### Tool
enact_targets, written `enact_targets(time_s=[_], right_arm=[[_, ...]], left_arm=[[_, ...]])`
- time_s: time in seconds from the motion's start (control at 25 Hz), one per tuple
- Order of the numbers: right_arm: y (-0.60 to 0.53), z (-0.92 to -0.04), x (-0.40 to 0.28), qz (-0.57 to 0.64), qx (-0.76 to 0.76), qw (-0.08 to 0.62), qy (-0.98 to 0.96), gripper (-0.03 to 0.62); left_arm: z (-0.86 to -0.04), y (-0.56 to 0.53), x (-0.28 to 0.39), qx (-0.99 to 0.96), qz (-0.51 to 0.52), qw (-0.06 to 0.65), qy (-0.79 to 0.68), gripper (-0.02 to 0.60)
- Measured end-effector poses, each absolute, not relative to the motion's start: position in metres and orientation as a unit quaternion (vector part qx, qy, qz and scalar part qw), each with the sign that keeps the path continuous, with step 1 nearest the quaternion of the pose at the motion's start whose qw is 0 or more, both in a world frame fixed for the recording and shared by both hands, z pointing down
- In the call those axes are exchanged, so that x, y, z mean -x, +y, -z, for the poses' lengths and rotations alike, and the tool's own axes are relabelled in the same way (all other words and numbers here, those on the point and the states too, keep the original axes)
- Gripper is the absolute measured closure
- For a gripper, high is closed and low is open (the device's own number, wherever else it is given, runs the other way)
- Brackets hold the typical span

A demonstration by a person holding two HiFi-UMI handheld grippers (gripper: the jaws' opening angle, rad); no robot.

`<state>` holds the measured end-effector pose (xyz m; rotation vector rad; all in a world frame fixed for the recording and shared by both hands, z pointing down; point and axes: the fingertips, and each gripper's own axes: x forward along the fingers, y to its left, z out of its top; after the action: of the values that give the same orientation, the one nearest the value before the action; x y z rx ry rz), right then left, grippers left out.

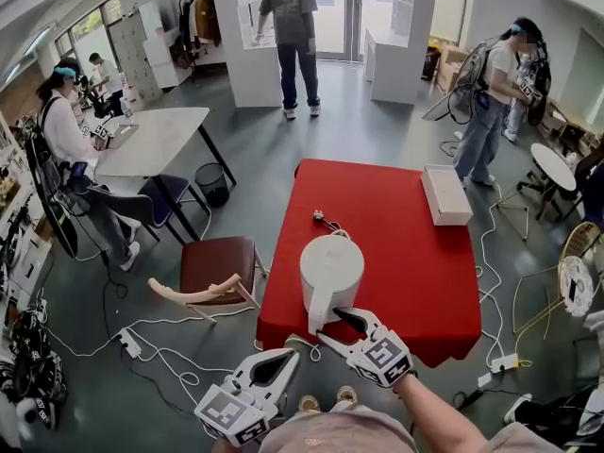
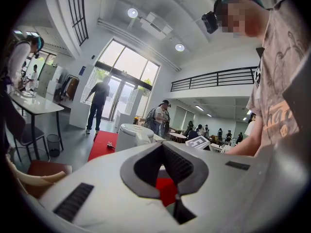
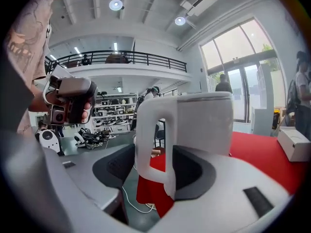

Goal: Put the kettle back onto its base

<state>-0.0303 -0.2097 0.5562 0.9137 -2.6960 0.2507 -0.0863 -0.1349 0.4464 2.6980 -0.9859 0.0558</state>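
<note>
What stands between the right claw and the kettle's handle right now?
Nothing visible does. The right claw is open, and the handle of the kettle stands between its jaws, with neither pad pressing on it. No other object sits in that gap.

Kettle point(image 3: 204, 125) bottom behind the right tool point(image 3: 154, 166); small dark object point(image 1: 324, 219) on red table point(image 1: 406, 253) indistinct.
</note>
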Motion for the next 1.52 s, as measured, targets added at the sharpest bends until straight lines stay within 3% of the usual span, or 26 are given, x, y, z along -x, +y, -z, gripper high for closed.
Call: enact_targets(time_s=[0.2, 0.28, 0.4, 0.44, 0.48, 0.52, 1.08, 1.52], right_arm=[[-0.196, -0.547, 0.009, -0.092, -0.338, 0.131, -0.927, 0.315], [-0.187, -0.540, 0.007, -0.092, -0.335, 0.129, -0.929, 0.363], [-0.176, -0.530, 0.006, -0.090, -0.341, 0.119, -0.928, 0.377], [-0.172, -0.526, 0.004, -0.091, -0.347, 0.109, -0.927, 0.405], [-0.169, -0.521, 0.003, -0.094, -0.351, 0.096, -0.927, 0.573], [-0.165, -0.516, 0.002, -0.099, -0.350, 0.083, -0.928, 0.586], [-0.112, -0.442, -0.001, -0.079, -0.395, -0.005, -0.915, 0.586], [-0.060, -0.449, -0.035, -0.105, -0.388, 0.001, -0.916, 0.586]], left_arm=[[-0.446, -0.130, 0.079, -0.938, -0.018, 0.132, -0.319, 0.583], [-0.445, -0.129, 0.075, -0.941, -0.017, 0.132, -0.311, 0.583], [-0.444, -0.127, 0.073, -0.945, -0.015, 0.131, -0.300, 0.583], [-0.444, -0.126, 0.073, -0.946, -0.014, 0.131, -0.297, 0.583], [-0.444, -0.125, 0.074, -0.947, -0.013, 0.131, -0.294, 0.583], [-0.444, -0.124, 0.075, -0.947, -0.011, 0.131, -0.292, 0.583], [-0.441, -0.128, 0.079, -0.950, 0.011, 0.126, -0.286, 0.583], [-0.432, -0.101, 0.045, -0.950, -0.001, 0.102, -0.294, 0.583]])
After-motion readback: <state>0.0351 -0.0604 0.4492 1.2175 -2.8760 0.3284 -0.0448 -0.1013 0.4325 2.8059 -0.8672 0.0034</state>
